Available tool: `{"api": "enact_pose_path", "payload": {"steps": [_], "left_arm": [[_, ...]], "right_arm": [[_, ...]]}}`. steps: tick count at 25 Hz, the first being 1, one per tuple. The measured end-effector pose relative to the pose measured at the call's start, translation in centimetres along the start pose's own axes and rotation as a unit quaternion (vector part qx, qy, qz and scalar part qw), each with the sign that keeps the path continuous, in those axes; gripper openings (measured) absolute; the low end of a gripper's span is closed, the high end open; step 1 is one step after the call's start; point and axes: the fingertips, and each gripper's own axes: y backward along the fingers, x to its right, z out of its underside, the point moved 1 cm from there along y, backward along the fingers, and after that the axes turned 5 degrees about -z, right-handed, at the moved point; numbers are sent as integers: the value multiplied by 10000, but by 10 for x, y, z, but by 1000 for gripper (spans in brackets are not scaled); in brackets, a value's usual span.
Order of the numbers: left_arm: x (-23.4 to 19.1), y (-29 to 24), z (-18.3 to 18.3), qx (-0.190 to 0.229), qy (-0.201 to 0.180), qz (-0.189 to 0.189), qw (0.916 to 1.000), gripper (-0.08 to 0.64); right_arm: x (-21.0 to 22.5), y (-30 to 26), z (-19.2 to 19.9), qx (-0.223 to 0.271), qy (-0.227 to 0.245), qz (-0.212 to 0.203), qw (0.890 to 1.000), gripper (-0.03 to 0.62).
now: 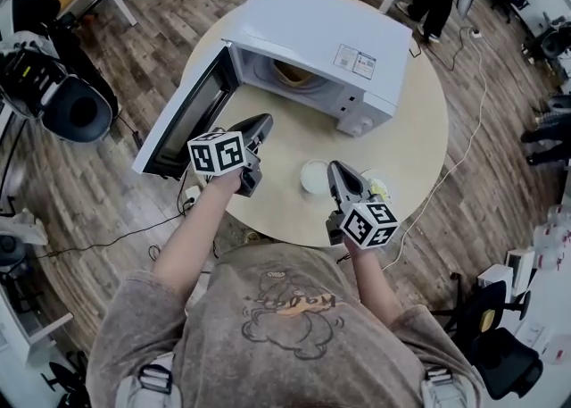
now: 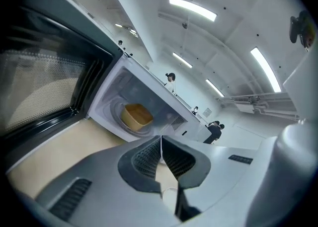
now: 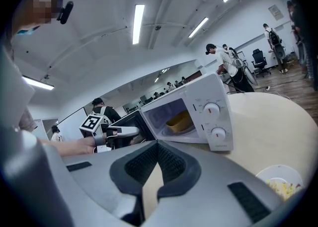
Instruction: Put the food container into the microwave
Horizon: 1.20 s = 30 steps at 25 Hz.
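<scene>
The tan, round-walled food container (image 1: 293,73) sits on the turntable inside the boxy white microwave oven (image 1: 326,31), in the upper centre of the head view. Judged from that, the placing itself looks done, and the dark-windowed microwave door (image 1: 183,116) is not yet closed.

The container looks light and thin-walled, open at the top, with no lid in sight. I cannot tell its material or whether it holds anything. Such a wall would likely flex under a hard squeeze. If it needs shifting, the best hold is probably the near rim, one pad inside and one outside, with the container kept level.

The left hand-held gripper (image 2: 160,141) has its ribbed pads pressed together with nothing between them. The right hand-held gripper (image 3: 157,146) is the same, closed and empty.

The door is swung wide toward the left of the head view and reaches past the rim of the round beige table (image 1: 410,129). The left hand-held gripper hangs just beside the door's inner face. Right of the cavity mouth is the control panel with two white knobs (image 3: 212,109), a hard edge to keep clear of.

Bare table lies between the oven front and both hand-held grippers. In the lower centre, near the right one, are a small white round dish (image 1: 315,176) and a white bowl of yellowish food (image 3: 278,184).
</scene>
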Motion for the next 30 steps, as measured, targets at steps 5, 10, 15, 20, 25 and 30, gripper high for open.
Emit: {"api": "enact_pose_path", "payload": {"steps": [5, 10, 15, 20, 25, 30], "left_arm": [[-1, 32, 10, -21, -199, 68, 9998, 34], [4, 64, 21, -50, -799, 123, 9967, 31], [9, 92, 32, -60, -1026, 300, 9943, 29], [16, 124, 35, 40, -1029, 409, 9938, 29], [21, 149, 43, 170, -985, 415, 9941, 29], [26, 168, 50, 322, -749, 344, 9961, 29]], "right_arm": [[-31, 9, 13, 72, 52, 91, 9999, 0], [-59, 28, 31, 159, 112, 264, 9995, 0], [-79, 45, 51, 211, 126, 478, 9986, 0], [-96, 57, 53, 289, 275, 588, 9975, 0], [-98, 69, 45, 311, 529, 613, 9962, 1], [-97, 76, 41, 263, 610, 501, 9965, 1]]}}
